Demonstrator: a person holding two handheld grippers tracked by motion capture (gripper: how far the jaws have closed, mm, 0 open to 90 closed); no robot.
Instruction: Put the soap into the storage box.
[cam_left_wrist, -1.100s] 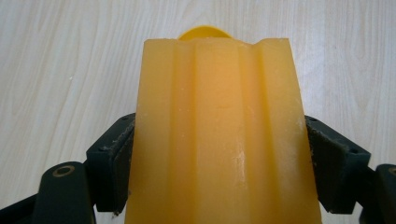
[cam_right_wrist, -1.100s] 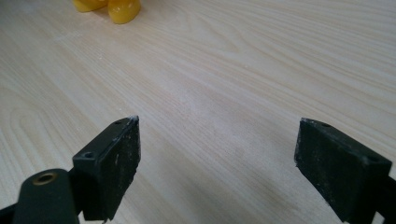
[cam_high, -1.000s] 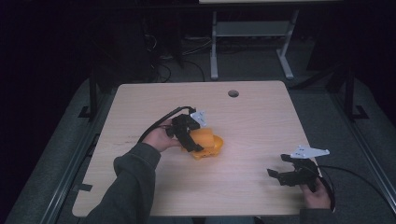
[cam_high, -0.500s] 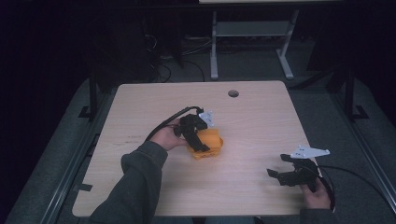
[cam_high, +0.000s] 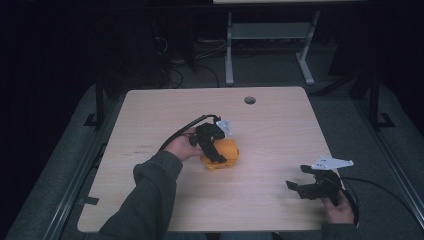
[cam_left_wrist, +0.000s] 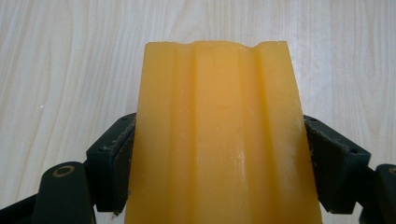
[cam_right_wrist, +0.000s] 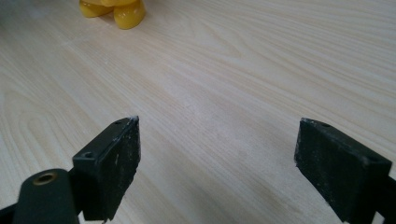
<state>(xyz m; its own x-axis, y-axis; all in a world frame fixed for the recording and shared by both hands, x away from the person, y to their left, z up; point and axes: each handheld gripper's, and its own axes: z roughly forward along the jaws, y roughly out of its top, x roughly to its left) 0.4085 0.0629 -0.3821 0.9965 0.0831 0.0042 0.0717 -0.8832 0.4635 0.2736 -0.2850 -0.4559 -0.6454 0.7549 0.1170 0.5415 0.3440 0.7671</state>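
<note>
Between the left tongs (cam_left_wrist: 219, 163), clamped, the orange block (cam_left_wrist: 217, 135) shows ridges; right tongs (cam_right_wrist: 217, 172) gape apart

Yellow-orange ribbed block (cam_left_wrist: 217, 135), waxy, near table centre, clamped on both sides by left gripper (cam_high: 216, 150).

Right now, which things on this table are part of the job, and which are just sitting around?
In the job:
- orange block, clamped between the jaws of the left tool
- right tool, open, apart from the block near the table's front edge

Just there:
- table with a round hole
- metal stand on the floor behind
</note>
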